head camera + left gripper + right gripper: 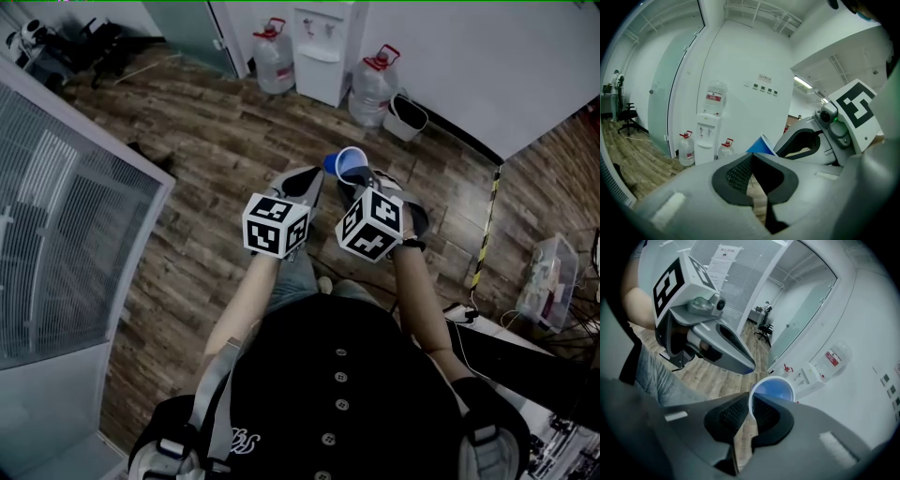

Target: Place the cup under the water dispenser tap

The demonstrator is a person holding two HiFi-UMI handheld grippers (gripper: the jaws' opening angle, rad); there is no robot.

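Right gripper (pixel 751 400) pinches the one blue cup (pixel 774 387); left gripper (pixel 751 158) jaws pressed together

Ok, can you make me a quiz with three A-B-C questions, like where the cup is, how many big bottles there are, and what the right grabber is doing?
1. Where is the cup?
A) on a shelf
B) held up, away from the water dispenser
C) under the tap

2. How many big bottles stand on the floor beside the dispenser?
A) none
B) four
C) two

3. What is the right gripper doing?
A) pinching the cup's rim
B) open and empty
C) gripping a bottle

Answers:
1 B: the head view shows the cup in the gripper, with bare floor between it and the dispenser.
2 C: one bottle stands on each side of the dispenser.
3 A: the right gripper view shows its jaws shut on the rim.
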